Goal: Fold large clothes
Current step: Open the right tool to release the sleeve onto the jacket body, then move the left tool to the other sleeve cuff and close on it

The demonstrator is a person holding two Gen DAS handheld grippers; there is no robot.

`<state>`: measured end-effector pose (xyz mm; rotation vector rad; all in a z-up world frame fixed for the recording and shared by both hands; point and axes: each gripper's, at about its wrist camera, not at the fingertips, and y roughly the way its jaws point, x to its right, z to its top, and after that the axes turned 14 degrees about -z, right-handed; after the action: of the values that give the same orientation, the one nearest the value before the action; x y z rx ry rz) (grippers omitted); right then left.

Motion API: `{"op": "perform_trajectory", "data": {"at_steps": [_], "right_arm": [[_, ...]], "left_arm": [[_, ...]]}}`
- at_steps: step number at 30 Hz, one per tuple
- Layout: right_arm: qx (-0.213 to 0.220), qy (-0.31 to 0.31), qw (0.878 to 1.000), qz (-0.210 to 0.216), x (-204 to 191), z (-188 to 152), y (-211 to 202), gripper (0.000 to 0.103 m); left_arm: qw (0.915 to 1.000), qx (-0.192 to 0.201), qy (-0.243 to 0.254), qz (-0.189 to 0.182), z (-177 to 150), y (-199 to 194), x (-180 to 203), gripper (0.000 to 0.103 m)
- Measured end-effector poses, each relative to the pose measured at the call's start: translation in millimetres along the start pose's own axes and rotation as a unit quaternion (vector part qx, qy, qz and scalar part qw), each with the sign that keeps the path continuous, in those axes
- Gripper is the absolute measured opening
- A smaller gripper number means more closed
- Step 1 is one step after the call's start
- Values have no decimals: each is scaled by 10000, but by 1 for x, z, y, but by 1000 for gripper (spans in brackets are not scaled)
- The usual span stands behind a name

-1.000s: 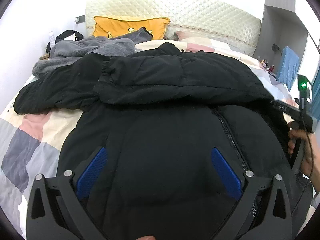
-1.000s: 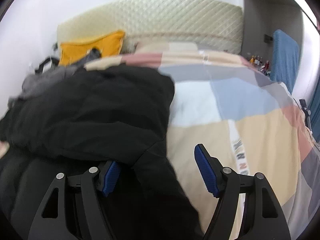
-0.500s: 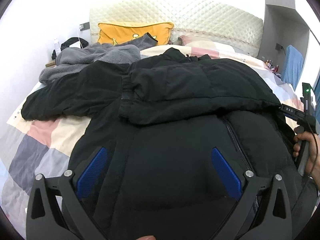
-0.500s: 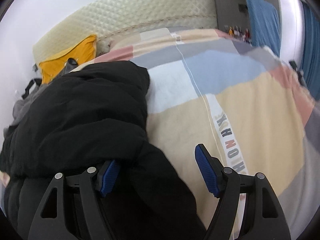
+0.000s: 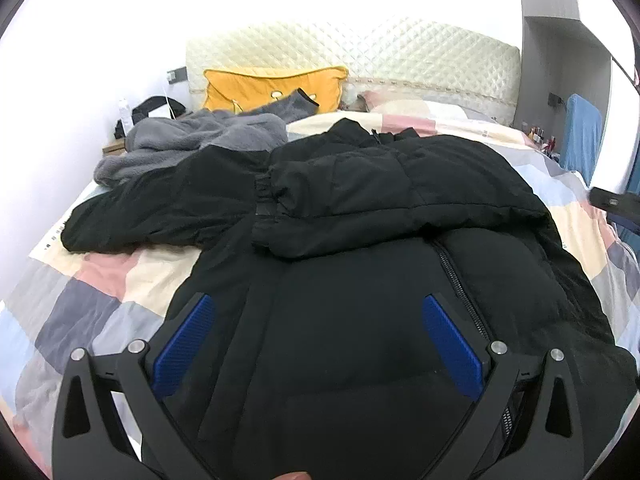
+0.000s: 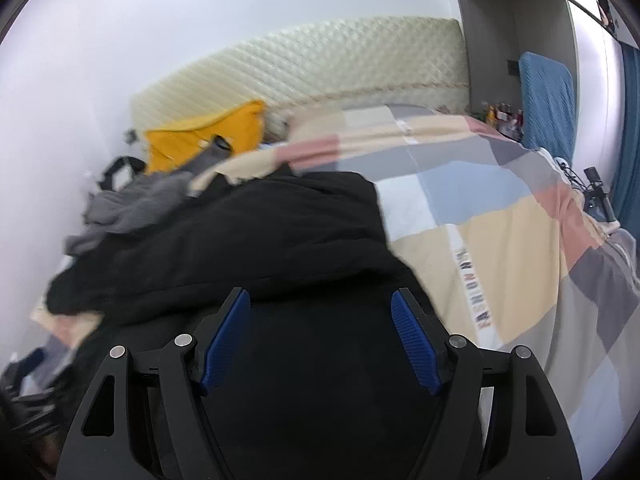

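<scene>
the bed (image 5: pixel 120 280) takes up most of both views, covered with a checked quilt (image 6: pixel 500 240) in cream, pink, grey and pale blue, with a quilted cream headboard (image 5: pixel 400 52) at the far end. spread over the bed's middle and near part lies the black puffer jacket (image 5: pixel 360 320), zip up, its front facing the cameras; one sleeve (image 5: pixel 160 212) stretches out to the left across the quilt, and another sleeve (image 5: pixel 380 200) is folded across the chest, its elastic cuff near the middle. behind the jacket, toward the headboard, sits a heap of grey fleece clothing (image 5: pixel 192 140), and behind that a yellow pillow (image 5: pixel 272 84) leans on the headboard. a blue towel (image 6: pixel 548 100) hangs at the far right.

the left claw (image 5: pixel 316 328) hovers over the jacket's lower front, spread wide and released, nothing between its blue pads. the right claw (image 6: pixel 320 320) is over the jacket's right side near its edge, also spread apart and gripping nothing; its view is blurred.
</scene>
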<state>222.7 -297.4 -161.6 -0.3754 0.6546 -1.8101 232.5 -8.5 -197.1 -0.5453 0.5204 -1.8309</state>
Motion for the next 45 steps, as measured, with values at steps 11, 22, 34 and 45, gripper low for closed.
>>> {"op": "perform_trajectory", "data": {"at_steps": [11,22,34,45], "right_arm": [[278,-207,9994,58,-24,-50,-95,72],[845,-270,9961,-6,-24,-74,-138,80],[703,-347,9965,285,-30,-78,-124,81],[802,-389,9956,296,-33,-79,-130,84]], "left_arm": [[9996,213,-1,-207,1,-21,5,103],[9986,437,31,-313,4,-48,10,103],[9989,251,-63,-381,57,-82,-56,103],[9957,225,-888,155,121,-120,-188,103]]}}
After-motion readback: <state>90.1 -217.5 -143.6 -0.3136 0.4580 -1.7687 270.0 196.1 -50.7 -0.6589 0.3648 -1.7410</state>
